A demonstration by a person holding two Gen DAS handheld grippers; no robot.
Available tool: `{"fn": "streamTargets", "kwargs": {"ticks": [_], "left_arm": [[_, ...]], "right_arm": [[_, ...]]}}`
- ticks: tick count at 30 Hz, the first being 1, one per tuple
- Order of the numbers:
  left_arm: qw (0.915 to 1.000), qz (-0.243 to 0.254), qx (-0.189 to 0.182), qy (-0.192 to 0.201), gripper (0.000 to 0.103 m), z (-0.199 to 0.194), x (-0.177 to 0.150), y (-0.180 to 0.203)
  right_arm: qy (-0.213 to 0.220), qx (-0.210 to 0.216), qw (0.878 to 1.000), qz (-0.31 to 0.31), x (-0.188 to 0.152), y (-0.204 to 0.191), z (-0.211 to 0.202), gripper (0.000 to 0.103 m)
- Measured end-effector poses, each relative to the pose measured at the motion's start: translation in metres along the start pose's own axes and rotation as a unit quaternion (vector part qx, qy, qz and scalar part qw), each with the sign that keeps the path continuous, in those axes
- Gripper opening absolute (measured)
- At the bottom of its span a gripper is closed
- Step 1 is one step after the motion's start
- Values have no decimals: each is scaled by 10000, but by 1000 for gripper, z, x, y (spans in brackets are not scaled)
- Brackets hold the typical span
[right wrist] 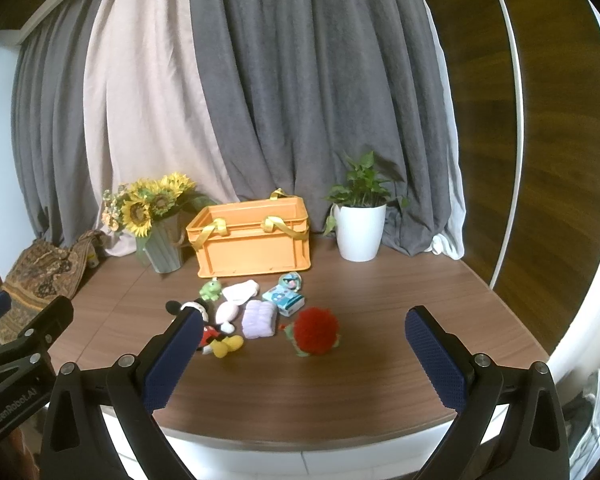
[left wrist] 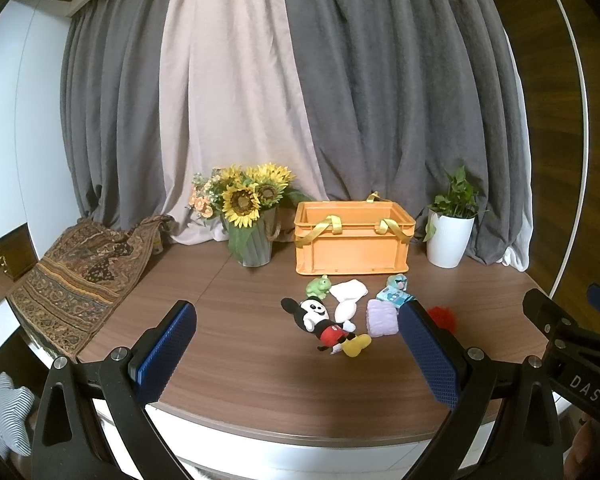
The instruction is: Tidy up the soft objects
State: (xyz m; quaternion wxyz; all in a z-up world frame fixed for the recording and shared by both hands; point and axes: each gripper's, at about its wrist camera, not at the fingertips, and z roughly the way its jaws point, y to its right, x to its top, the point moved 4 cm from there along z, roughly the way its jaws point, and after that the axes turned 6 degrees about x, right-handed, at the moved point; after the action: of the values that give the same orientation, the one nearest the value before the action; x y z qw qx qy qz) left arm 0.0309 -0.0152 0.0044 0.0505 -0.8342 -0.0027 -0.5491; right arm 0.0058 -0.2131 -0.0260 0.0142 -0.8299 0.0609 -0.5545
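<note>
Nearest, the left gripper [left wrist: 296,344] hangs over the near edge of the brown table [left wrist: 240,368] with its blue-padded jaws spread wide and nothing between them; the right gripper [right wrist: 304,352] hangs beside it on the right, jaws equally wide and empty. Past them, mid-table, the soft things lie in a loose cluster: a mouse plush [left wrist: 324,326] on its back at the near left with yellow shoes toward the viewer, a white cloth piece [left wrist: 346,310] just beside it, a folded lilac cloth [right wrist: 259,319] next to that, and a red fluffy ball [right wrist: 316,330] at the near right. Slightly farther lie a small green frog toy [left wrist: 319,286], a white folded cloth [left wrist: 350,289], and a blue patterned item [right wrist: 284,300] with a small pale toy [right wrist: 290,280] behind it. Beyond the cluster stands an orange crate [left wrist: 352,242], open-topped, yellow ribbon handles draped over its rim. A sunflower vase [left wrist: 252,240] stands at its left, a white potted plant [left wrist: 450,236] at its right, a patterned brown cloth [left wrist: 76,280] at far left, and grey and beige curtains [left wrist: 300,80] behind.
</note>
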Motion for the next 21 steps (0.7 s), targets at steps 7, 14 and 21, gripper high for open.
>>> {"fn": "streamTargets", "kwargs": {"ticks": [7, 14, 21], "left_arm": [[10000, -1, -9, -13, 103, 6, 5, 10], [10000, -27, 15, -22, 103, 12, 8, 13], [10000, -42, -3, -68, 103, 19, 2, 11]], "right_arm": [[-4, -5, 10000, 16, 1, 3, 2, 102], [1, 2, 10000, 21, 0, 4, 2, 102], [-6, -8, 10000, 36, -1, 6, 6, 102]]}}
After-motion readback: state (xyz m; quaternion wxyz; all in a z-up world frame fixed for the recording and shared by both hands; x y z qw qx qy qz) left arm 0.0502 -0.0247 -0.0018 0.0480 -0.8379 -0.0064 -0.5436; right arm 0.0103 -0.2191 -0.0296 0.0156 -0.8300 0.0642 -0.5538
